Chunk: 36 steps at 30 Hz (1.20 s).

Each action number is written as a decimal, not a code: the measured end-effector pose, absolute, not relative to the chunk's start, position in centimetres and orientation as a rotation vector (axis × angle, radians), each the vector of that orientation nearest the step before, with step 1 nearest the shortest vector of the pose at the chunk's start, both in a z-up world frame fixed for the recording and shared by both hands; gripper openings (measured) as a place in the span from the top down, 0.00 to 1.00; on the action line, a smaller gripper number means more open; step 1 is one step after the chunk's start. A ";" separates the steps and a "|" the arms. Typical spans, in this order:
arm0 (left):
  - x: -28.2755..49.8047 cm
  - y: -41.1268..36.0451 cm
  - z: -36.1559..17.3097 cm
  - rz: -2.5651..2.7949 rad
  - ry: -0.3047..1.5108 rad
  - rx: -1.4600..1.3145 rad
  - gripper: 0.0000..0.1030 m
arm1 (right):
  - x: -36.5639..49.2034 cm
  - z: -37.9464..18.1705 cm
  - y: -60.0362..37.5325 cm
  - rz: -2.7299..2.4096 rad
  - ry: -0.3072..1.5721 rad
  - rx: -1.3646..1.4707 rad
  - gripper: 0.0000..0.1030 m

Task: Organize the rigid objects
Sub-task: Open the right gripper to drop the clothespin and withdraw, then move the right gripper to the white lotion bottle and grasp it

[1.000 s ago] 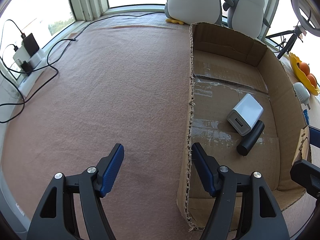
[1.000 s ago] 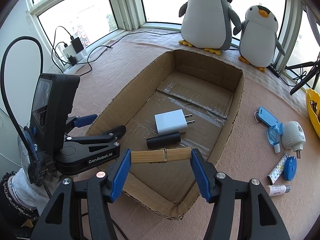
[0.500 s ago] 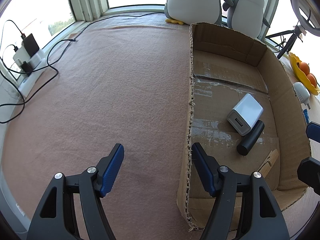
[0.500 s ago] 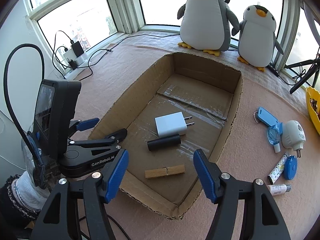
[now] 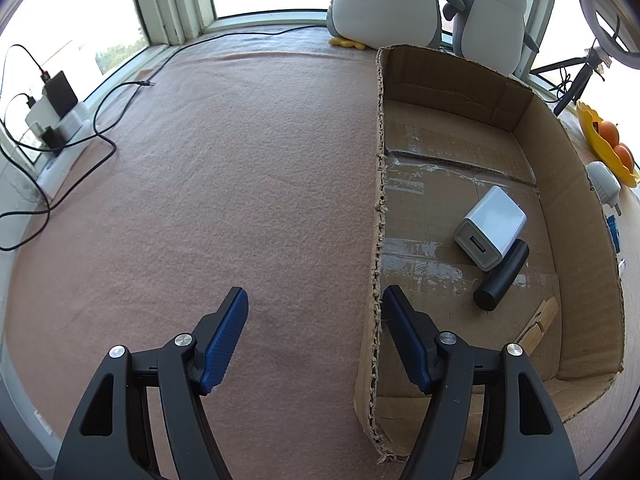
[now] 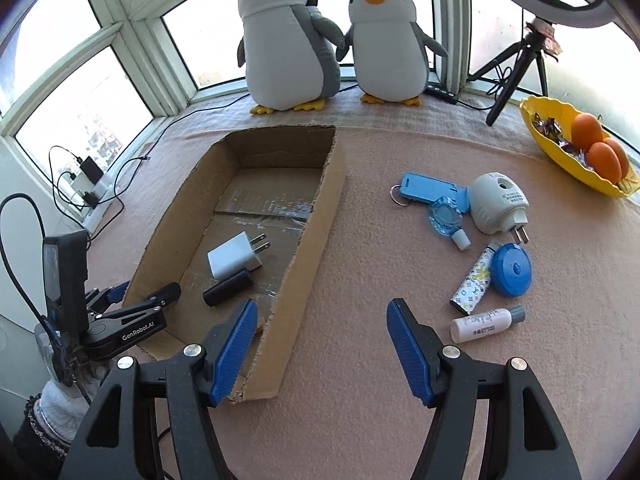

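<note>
A cardboard box [image 6: 320, 240] lies on the pink mat and holds a white charger [image 6: 232, 256], a black cylinder [image 6: 228, 288] and a wooden clothespin [image 5: 538, 322]. My right gripper [image 6: 322, 304] is open and empty above the box's right wall and the mat. To its right lie a small white bottle [image 6: 484, 324], a patterned tube [image 6: 474, 280], a blue round tape measure [image 6: 512, 268], a grey plug-in device [image 6: 498, 202], a clear blue bottle [image 6: 444, 216] and a blue tag [image 6: 428, 190]. My left gripper [image 5: 315, 292] is open and empty, straddling the box's left wall [image 5: 378, 200].
Two plush penguins [image 6: 288, 40] stand at the back by the window. A yellow bowl [image 6: 560, 152] with oranges sits at the far right, with a tripod [image 6: 516, 68] behind it. Cables and a power strip [image 5: 56, 120] lie at the mat's left edge.
My right gripper opened and let the clothespin drop into the box, then swung right, over the box's right wall toward the loose items. The left gripper stayed put.
</note>
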<state>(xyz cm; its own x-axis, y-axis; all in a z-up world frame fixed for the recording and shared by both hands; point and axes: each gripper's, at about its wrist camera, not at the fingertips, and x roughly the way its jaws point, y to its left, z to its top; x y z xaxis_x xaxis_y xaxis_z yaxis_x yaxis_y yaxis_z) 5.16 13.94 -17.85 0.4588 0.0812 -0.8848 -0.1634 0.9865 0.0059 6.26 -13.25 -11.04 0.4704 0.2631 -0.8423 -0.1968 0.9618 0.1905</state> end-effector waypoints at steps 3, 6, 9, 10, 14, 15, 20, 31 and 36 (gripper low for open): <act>5.2 13.9 -17.9 0.150 1.084 -0.081 0.32 | 6.8 -11.3 -16.2 0.180 1.045 0.126 0.39; 5.2 13.8 -17.9 0.150 1.083 -0.077 0.32 | 7.5 -12.0 -18.9 0.098 1.068 0.196 0.39; 5.2 13.8 -17.9 0.150 1.083 -0.077 0.32 | 8.1 -12.9 -21.0 0.034 1.101 0.264 0.39; 5.2 13.8 -17.9 0.150 1.083 -0.077 0.32 | 8.3 -13.2 -21.5 0.016 1.107 0.275 0.39; 5.2 13.8 -17.9 0.150 1.083 -0.076 0.32 | 9.1 -14.3 -23.0 -0.028 1.132 0.326 0.39; 5.2 13.8 -17.9 0.150 1.082 -0.077 0.32 | 9.3 -14.7 -23.3 -0.030 1.146 0.352 0.39; 5.2 13.8 -17.9 0.150 1.083 -0.077 0.32 | 10.1 -16.3 -24.0 -0.035 1.200 0.415 0.49; 5.2 13.8 -17.9 0.150 1.082 -0.076 0.32 | 11.0 -18.7 -24.6 -0.052 1.253 0.428 0.62; 5.1 13.8 -17.9 0.150 1.082 -0.078 0.32 | 10.9 -18.6 -24.5 -0.040 1.264 0.385 0.68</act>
<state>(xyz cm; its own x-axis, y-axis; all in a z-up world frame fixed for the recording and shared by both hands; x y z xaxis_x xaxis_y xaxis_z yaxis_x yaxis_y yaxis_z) 5.12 13.79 -17.95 0.4608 0.0838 -0.8836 -0.1596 0.9871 0.0104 10.87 -24.49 -18.57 0.3100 0.1800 -0.9335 0.2394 0.9355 0.2599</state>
